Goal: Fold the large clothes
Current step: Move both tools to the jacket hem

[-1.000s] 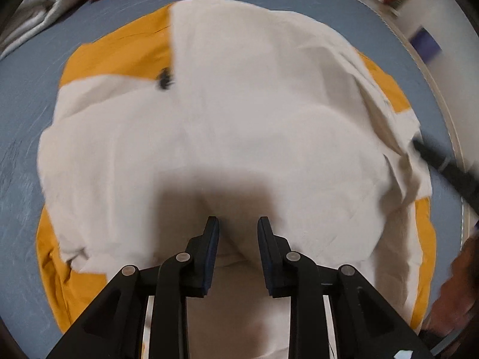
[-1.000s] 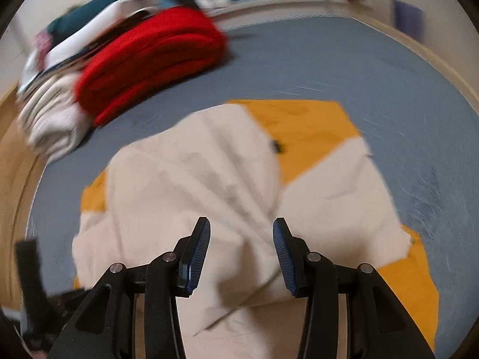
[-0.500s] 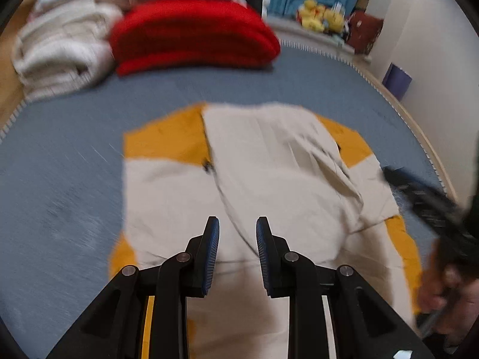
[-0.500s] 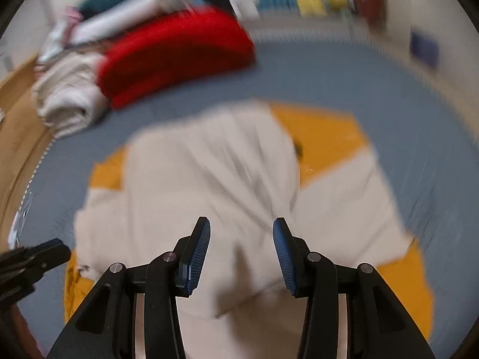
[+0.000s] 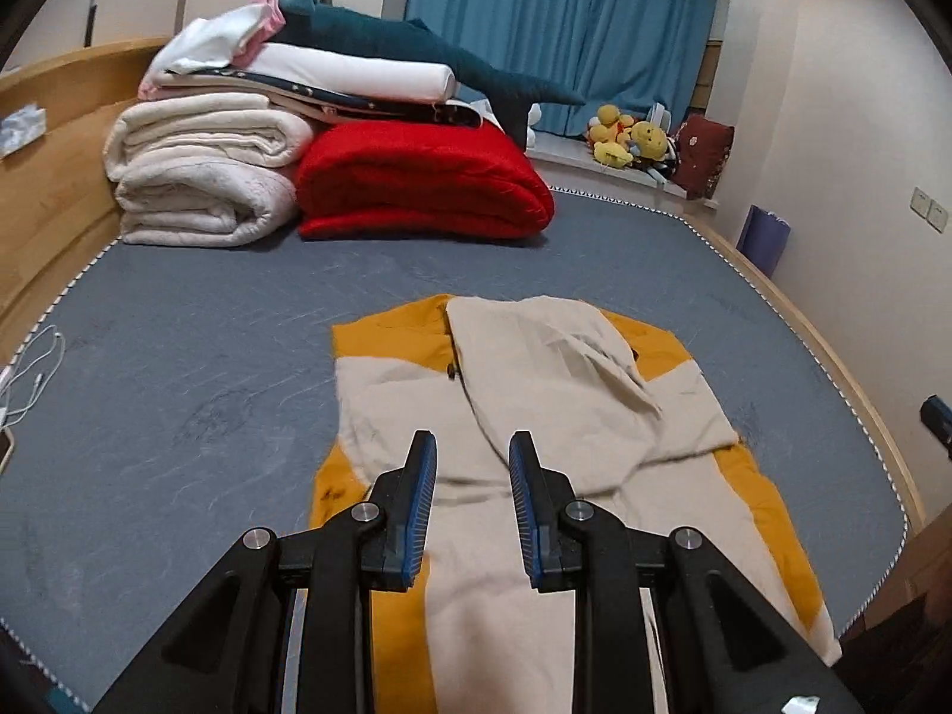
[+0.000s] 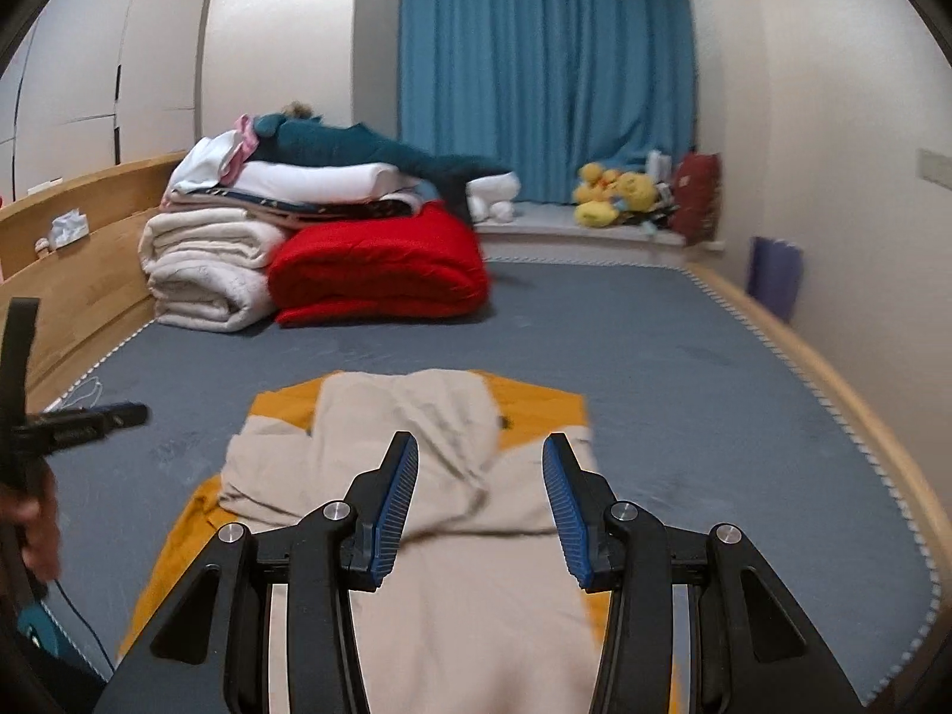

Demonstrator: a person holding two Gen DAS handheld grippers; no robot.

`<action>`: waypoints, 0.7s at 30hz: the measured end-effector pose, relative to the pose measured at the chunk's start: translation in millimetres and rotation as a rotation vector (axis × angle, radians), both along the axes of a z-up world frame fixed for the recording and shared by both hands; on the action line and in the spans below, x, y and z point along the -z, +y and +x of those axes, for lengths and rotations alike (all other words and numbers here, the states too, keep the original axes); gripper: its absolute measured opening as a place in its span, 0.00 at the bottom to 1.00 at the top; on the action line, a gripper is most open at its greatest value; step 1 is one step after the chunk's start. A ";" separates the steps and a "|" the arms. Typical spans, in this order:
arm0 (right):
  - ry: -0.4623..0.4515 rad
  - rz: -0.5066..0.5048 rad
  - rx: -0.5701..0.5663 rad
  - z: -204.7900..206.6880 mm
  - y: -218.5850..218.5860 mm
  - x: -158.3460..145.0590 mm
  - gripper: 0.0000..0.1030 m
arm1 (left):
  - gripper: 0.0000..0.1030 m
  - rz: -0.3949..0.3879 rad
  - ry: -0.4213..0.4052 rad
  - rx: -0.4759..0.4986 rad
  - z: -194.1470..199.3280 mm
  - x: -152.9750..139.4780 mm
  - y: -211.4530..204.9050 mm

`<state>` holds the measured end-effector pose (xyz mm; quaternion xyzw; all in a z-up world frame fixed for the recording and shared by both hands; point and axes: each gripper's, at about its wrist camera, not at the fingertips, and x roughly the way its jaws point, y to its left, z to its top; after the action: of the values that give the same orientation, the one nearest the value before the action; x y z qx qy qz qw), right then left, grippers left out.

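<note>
Both of your grippers have pulled up and back from the garment since a second ago, when they hung close over the cloth; now the whole bed and the far wall are in view. Your left gripper [image 5: 470,464] hovers above the near half of the cream-and-orange garment [image 5: 535,416], its jaws apart by a narrow gap and holding nothing. Your right gripper [image 6: 479,479] also hangs above the cloth, jaws spread wider and empty.

The garment lies on the grey-blue bed [image 5: 178,387], near its foot and toward your side. Its cream upper part is folded in over the middle, with orange panels showing at the far corners and along both side edges. A small dark spot sits by the fold's left edge in the left view. In the right view the cloth is slightly blurred.

At the head of the bed a folded red blanket [image 5: 416,184] lies beside a rolled cream quilt [image 5: 202,172], with white and dark teal bedding [image 5: 357,65] stacked on top. Yellow plush toys [image 5: 625,140] rest on the sill below the blue curtain [image 5: 565,24]. A white cable [image 5: 35,369] lies at the bed's left edge.
</note>
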<state>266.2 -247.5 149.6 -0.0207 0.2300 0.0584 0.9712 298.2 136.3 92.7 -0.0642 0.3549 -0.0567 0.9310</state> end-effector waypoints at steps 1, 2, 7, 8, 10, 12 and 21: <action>-0.003 0.001 0.012 -12.6 -11.9 -3.1 0.44 | 0.22 -0.011 -0.002 -0.001 -16.1 -1.0 2.1; -0.005 0.005 0.027 -27.3 -26.1 -8.4 0.44 | 0.20 -0.021 -0.001 0.001 -30.3 0.0 2.5; -0.033 0.017 0.109 -92.4 -82.9 -12.1 0.44 | 0.11 -0.018 0.071 0.033 -99.9 21.6 -2.8; -0.035 0.019 0.122 -102.7 -92.8 -8.4 0.44 | 0.10 -0.021 0.079 0.036 -110.0 25.2 -3.0; -0.042 0.020 0.149 -121.1 -110.6 2.6 0.44 | 0.09 -0.015 0.089 0.034 -132.9 30.4 -2.2; -0.029 0.014 0.180 -131.8 -126.3 19.9 0.44 | 0.09 -0.007 0.098 0.023 -149.7 35.9 0.0; 0.216 0.197 0.260 -120.9 -194.1 80.4 0.44 | 0.08 -0.239 0.275 -0.152 -171.6 66.7 57.3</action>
<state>145.2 -441.7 69.2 0.1107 0.3267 -0.0431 0.9376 126.6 193.6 26.0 -0.2082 0.4635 -0.0185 0.8611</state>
